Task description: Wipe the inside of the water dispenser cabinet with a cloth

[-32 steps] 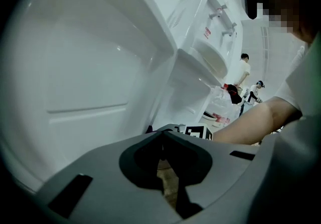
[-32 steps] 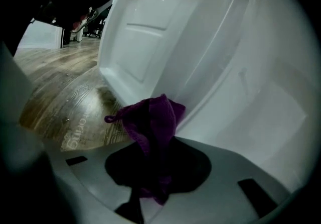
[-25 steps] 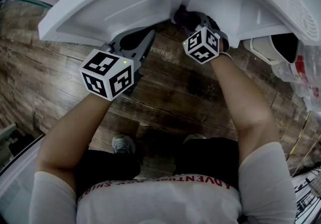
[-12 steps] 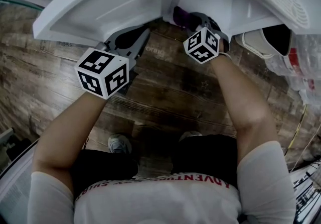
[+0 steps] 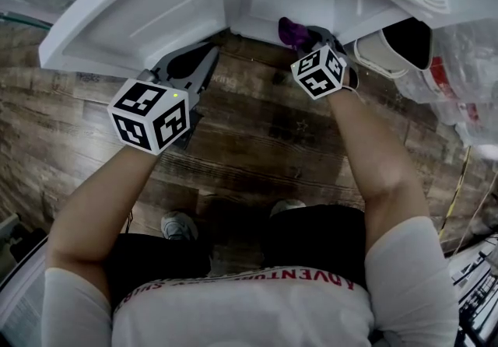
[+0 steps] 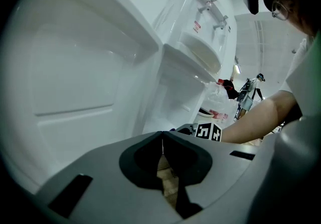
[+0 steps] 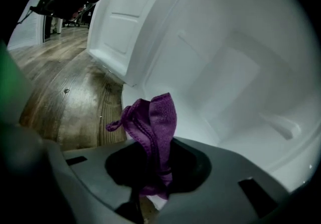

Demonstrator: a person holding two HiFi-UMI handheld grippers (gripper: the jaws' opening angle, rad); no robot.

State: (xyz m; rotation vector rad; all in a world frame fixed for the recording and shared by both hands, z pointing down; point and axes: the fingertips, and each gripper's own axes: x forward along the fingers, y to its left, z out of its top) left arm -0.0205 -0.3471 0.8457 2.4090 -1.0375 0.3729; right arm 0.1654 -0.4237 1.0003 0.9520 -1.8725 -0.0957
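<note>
Cloth (image 7: 154, 117) between right gripper (image 7: 152, 175) jaws

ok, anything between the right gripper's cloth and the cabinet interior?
Nothing visible. The purple cloth, clamped in the right gripper, faces the open white cabinet interior directly; the cabinet door is swung open, off to the side.

The purple cloth (image 7: 153, 127), bunched and standing upright, is pinched in the right gripper (image 7: 158, 178) at the mouth of the white water dispenser cabinet (image 7: 241, 82), whose door (image 5: 148, 15) stands open at its left.
</note>
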